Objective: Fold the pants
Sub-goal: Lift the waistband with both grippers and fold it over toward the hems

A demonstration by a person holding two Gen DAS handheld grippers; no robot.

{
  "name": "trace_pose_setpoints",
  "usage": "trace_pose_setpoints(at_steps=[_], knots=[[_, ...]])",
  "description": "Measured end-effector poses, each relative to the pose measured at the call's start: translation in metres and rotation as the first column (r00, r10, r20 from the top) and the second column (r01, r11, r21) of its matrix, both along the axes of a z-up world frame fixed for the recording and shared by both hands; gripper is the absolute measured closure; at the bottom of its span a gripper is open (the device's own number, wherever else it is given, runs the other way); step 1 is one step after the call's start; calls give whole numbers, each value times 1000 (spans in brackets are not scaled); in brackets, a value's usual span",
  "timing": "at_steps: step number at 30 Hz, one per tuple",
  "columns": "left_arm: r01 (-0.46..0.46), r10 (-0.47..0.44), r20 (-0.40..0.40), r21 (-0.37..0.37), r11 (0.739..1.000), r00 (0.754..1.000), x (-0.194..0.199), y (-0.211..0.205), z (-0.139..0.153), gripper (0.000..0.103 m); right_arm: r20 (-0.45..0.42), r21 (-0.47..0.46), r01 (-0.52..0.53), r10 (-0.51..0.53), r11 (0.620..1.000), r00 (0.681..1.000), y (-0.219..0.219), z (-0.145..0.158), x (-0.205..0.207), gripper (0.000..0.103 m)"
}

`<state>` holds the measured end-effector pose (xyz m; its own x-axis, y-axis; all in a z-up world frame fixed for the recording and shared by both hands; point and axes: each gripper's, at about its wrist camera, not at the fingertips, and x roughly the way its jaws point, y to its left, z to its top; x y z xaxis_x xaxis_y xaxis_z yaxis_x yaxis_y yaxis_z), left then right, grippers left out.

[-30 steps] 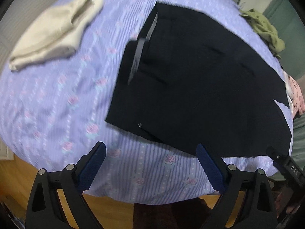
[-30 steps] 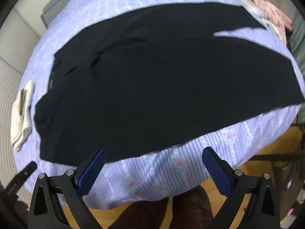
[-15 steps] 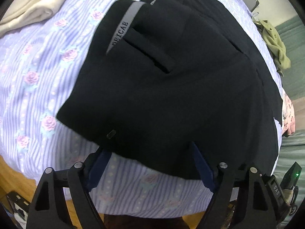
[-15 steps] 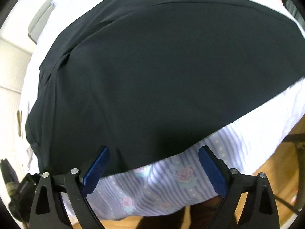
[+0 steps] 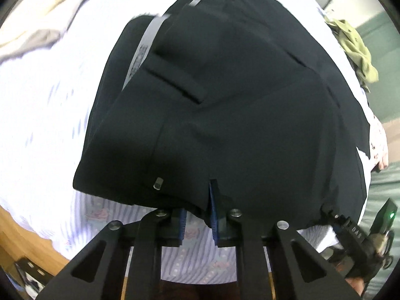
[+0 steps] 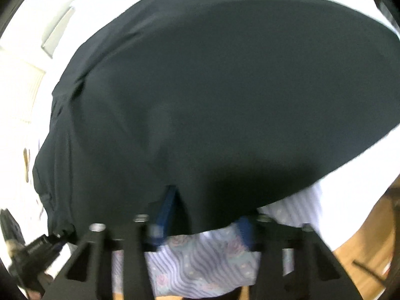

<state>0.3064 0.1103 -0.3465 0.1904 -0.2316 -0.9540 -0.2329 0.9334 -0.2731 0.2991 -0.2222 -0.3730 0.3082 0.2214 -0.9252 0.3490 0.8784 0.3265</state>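
Pinching one pair of black pants (image 5: pixel 237 115), two grippers' jaws have just closed on its near edge.

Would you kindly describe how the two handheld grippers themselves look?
Both the left gripper and the right gripper are matte black, with angular arms cut by triangular slots, silver pivot bolts, and ribbed dark blue pads on the fingers.

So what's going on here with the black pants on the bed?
A person is folding black pants spread on a striped floral bedsheet. The left gripper has just closed on the near edge by the waistband; the right gripper has just been closing on the same edge further along. Nothing is lifted yet.
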Motion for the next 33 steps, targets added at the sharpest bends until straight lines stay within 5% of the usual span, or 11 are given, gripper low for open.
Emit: trace_pose_setpoints(at_steps=[2, 9, 18, 25, 33], knots=[[11, -11, 20, 2, 1000, 1000, -2, -3, 15, 89, 33, 7, -5, 5, 1000, 999, -5, 15, 0, 88], [14, -17, 128, 22, 1000, 992, -6, -4, 67, 93, 191, -95, -63, 80, 993, 978, -18, 99, 20, 93], [-15, -9, 372, 62, 998, 928, 88, -14, 161, 93, 364, -158, -104, 156, 982, 918, -20, 182, 92, 93], [3, -64, 443, 137, 991, 894, 196, -19, 166, 93, 396, -201, -152, 222, 968, 891, -15, 185, 180, 93], [20, -93, 348, 208, 978, 933, 297, -38, 121, 93, 332, -210, -225, 286, 951, 899, -8, 148, 289, 93]])
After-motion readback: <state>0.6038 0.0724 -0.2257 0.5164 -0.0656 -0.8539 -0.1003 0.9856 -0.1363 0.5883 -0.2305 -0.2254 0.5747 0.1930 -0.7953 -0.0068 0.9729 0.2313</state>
